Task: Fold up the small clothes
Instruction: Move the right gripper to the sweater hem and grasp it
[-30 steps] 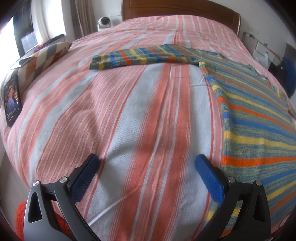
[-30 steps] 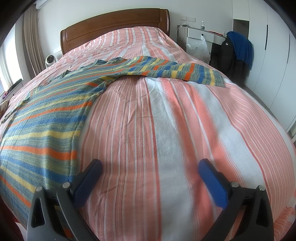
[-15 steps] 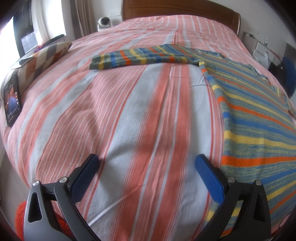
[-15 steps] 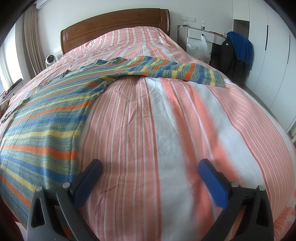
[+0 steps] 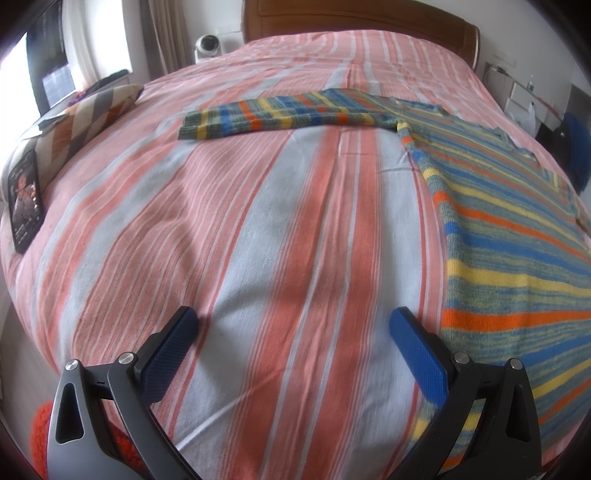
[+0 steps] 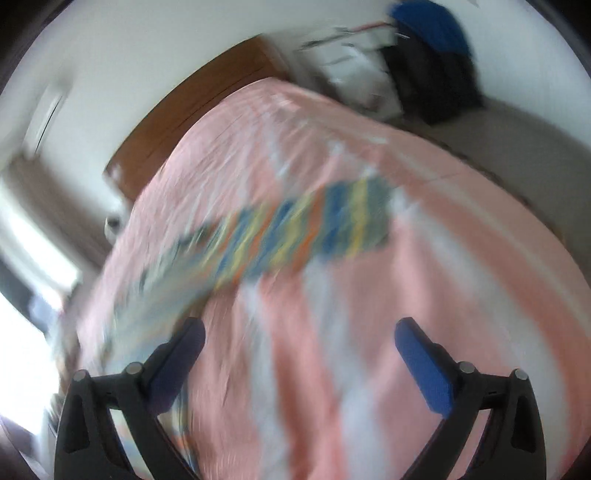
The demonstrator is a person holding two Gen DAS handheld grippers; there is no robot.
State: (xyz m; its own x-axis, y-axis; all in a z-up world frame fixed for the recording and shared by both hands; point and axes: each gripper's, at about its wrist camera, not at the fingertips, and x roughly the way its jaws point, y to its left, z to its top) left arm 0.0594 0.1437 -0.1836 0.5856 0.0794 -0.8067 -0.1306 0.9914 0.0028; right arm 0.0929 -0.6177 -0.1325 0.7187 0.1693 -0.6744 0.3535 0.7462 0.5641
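Bed: covered in a pink-and-white striped sheet, wooden headboard at the far end.

Sweater: knit, striped blue, yellow, orange and grey-green. Laid flat on the bed, body running along the right side toward the near edge, one sleeve stretched straight across the sheet toward the left edge. The right wrist view, heavily blurred, shows the other sleeve lying out toward the right edge.

Left gripper: jaws wide apart, nothing between them, over bare sheet at the near edge, just left of the sweater's hem.

Right gripper: jaws wide but closing, nothing between them; above bare sheet, view tilted and smeared.

Phone: screen lit, propped at the left edge.

Pillow: diamond-patterned, behind the phone along the left edge.
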